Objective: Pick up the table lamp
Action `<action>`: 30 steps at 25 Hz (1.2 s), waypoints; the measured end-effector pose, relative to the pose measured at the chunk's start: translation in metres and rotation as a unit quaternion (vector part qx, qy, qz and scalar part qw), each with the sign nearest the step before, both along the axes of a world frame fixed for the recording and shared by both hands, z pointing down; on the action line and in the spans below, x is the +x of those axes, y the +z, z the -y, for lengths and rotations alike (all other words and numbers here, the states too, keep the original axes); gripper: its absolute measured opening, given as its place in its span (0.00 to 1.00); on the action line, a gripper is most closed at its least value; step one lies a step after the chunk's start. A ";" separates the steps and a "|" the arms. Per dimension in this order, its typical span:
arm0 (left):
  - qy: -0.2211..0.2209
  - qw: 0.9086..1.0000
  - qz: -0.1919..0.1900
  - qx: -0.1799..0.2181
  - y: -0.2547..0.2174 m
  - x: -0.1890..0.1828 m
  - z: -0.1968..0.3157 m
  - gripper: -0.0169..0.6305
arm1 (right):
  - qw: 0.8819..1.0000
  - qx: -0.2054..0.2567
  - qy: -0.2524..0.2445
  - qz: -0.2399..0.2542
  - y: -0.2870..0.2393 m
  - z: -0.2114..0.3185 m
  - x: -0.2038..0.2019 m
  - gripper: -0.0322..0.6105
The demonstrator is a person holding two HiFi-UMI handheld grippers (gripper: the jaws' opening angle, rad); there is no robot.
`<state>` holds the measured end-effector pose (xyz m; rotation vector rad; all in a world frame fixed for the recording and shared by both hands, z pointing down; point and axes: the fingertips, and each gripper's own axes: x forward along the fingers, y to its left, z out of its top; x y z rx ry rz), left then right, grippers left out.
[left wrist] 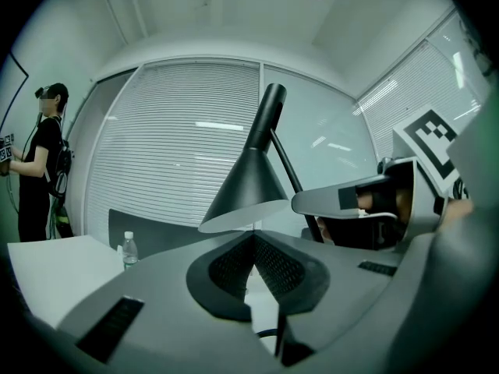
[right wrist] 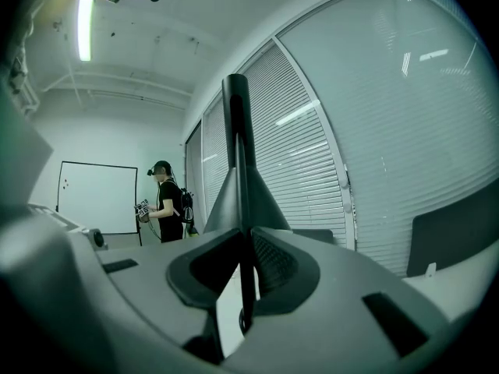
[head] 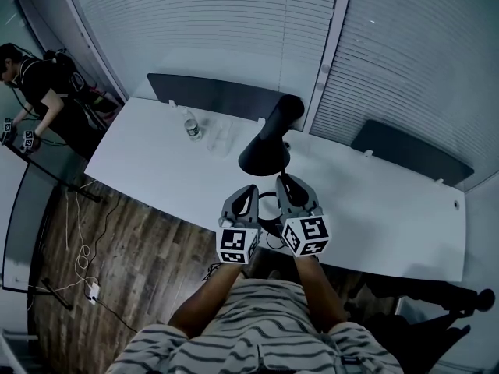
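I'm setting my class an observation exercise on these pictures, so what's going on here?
A person stands at a white table with tongs in each hand, working on a black table lamp. The right tongs are closed on the lamp's thin stem. The left tongs sit beside them, closed and empty. Whether the lamp's base has left the table can't be told. A water bottle stands further back.
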<state>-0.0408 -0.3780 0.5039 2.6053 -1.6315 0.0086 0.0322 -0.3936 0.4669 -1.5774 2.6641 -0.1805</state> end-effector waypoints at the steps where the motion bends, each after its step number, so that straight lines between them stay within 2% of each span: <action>1: 0.001 1.000 0.000 0.001 -0.001 0.001 -0.001 0.04 | 1.000 0.001 0.001 0.001 -0.002 -0.002 0.001 0.13; 11: 0.006 1.000 -0.001 0.004 -0.007 0.003 -0.002 0.04 | 1.000 -0.002 0.007 0.013 0.000 -0.015 0.001 0.13; 30: 0.017 1.000 -0.002 0.009 -0.017 0.016 -0.003 0.04 | 1.000 -0.010 0.002 0.007 0.008 -0.025 0.000 0.13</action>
